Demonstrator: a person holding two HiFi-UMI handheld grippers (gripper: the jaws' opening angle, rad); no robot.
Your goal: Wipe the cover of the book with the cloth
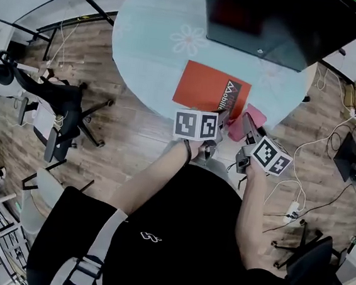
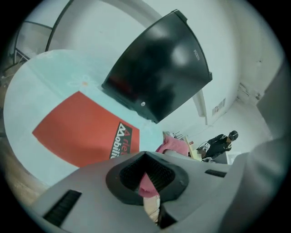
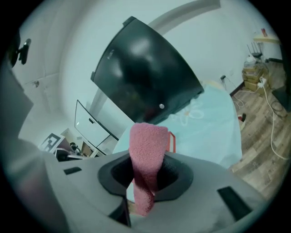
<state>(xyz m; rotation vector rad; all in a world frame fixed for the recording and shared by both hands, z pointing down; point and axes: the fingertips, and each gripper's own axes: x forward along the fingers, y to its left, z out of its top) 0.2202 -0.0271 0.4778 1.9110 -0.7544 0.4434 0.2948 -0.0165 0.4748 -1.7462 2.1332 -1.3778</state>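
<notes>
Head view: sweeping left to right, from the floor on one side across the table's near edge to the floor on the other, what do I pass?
black swivel office chair → flat orange-red book → pink terry cloth → white power strip on the wood floor

This looks like an office or workroom. A round table with a black monitor on it stands on a wood-plank floor. Left of the table are wheeled office chairs. Right of the table lie loose cables, a power strip and another swivel chair.
</notes>
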